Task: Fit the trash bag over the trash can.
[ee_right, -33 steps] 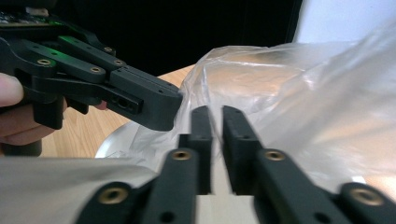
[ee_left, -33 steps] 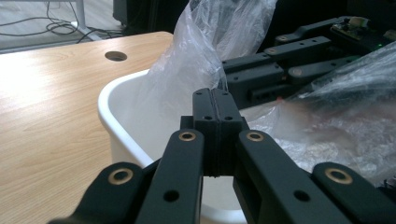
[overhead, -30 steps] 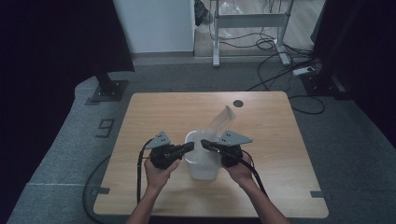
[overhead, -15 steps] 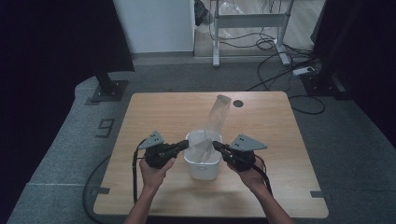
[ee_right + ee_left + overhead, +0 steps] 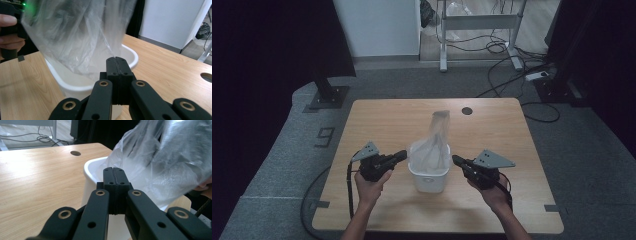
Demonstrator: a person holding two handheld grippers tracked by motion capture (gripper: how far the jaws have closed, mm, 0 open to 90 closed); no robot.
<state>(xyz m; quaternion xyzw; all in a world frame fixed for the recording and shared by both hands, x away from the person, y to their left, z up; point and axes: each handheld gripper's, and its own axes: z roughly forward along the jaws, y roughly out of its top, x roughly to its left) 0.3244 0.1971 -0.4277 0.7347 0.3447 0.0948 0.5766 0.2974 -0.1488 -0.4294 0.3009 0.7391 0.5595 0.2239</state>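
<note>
Bag (image 5: 436,142) in bin (image 5: 429,176), mid-table (image 5: 512,210).
Your left hand-held gripper (image 5: 401,154) and right hand-held gripper (image 5: 456,160) flank the bin, each with jaws pressed together; whether either pinches bag film, cannot tell.

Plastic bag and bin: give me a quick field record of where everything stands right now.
bin: white bin, upright on the wooden table
bag: clear plastic bag, in the bin, top standing tall above the rim
left tool: jaws shut on the bag edge at the bin's left side
right tool: jaws shut on the bag edge at its right side
</note>
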